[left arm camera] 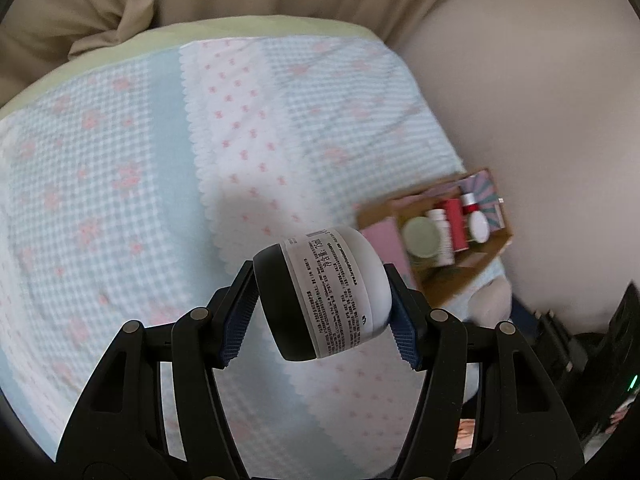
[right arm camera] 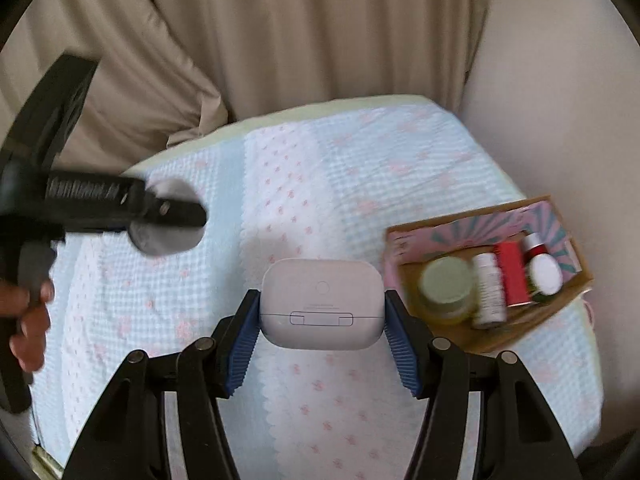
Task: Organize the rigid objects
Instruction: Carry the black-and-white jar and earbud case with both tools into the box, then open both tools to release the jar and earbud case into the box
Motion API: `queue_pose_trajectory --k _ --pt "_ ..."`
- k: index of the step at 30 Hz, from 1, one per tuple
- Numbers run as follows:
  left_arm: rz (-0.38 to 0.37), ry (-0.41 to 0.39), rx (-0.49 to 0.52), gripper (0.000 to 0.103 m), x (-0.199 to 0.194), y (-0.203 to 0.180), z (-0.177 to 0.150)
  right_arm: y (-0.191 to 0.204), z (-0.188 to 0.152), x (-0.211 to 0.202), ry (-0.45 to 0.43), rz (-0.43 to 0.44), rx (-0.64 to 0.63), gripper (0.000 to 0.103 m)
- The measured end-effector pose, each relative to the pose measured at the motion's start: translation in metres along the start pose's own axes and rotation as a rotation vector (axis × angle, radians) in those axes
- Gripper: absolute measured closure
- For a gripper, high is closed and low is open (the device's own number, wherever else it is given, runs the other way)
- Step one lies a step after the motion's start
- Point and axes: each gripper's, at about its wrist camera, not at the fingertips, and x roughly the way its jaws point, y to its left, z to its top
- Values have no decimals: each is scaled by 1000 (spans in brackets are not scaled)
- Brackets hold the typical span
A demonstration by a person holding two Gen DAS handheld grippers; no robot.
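My left gripper is shut on a white jar with a black lid, held sideways above the bed, its printed label facing the camera. In the right wrist view my right gripper is shut on a white earbud case, hinge side toward the camera. The left gripper with its jar also shows at the left of the right wrist view, held by a person's hand. A cardboard box at the bed's right edge holds a green-lidded jar, a white bottle, a red box and a white-capped jar.
The bed is covered by a blue and white gingham quilt with pink flowers. Beige curtains hang behind it and a pale wall stands to the right. The cardboard box sits at the quilt's right edge, with dark equipment lower right.
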Motion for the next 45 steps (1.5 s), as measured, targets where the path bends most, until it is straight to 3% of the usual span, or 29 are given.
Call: queue_pose_trajectory --k 7,12,19,25,36,45 --pt "-8 -16 9 46 1 -65 -8 -82 35 -42 -17 -4 79 47" --pt "-5 -16 -26 46 30 -118 -7 -143 58 -45 -9 -6 66 47" --pt "0 31 -62 46 103 -185 6 -220 78 -8 84 13 -5 47" --pt "31 80 -63 46 163 -216 25 -277 85 44 177 42 -36 47" --pt "148 191 81 46 264 -255 56 -315 97 133 347 136 -71 47" --pt "225 260 191 45 295 -262 53 -320 94 179 455 194 -41 47"
